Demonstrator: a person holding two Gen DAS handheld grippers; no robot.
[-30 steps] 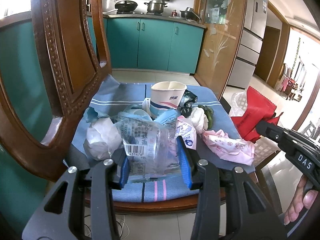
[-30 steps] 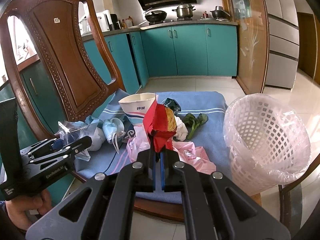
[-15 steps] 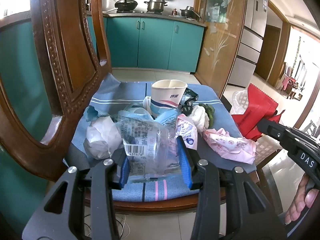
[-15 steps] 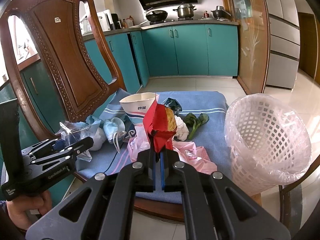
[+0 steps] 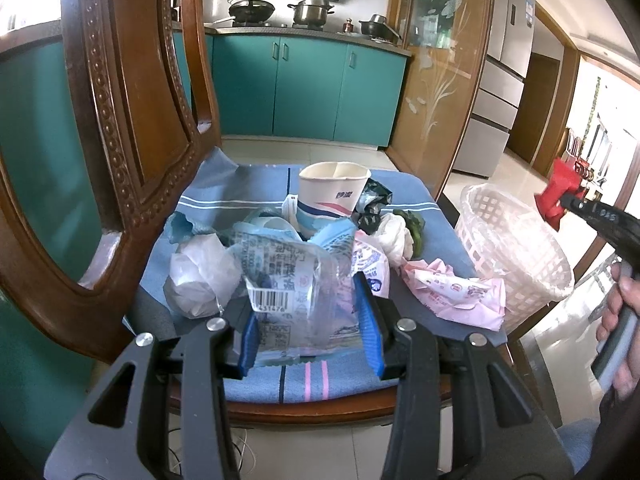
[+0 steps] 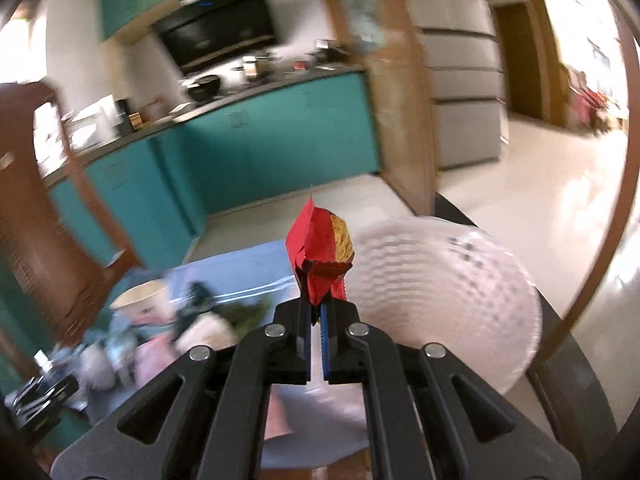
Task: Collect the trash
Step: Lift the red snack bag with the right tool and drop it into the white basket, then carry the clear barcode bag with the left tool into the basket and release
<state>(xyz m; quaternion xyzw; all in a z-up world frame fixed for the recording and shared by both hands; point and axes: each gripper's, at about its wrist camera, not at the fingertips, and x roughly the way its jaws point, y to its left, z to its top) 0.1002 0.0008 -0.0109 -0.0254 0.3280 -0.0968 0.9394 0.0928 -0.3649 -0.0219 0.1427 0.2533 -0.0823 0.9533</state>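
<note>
My right tool [image 6: 316,320] is clamped on a red wrapper [image 6: 320,256], raised beside the basket [image 6: 448,280] for the drop. Left tool [image 5: 308,320] gapes astride a clear bag [image 5: 296,280] on the chair cushion [image 5: 256,380], ready to pinch.

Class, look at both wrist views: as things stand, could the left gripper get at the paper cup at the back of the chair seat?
Probably not directly. The left gripper sits open around the clear plastic wrapper, and that wrapper plus other crumpled trash lies between it and the paper cup.
</note>
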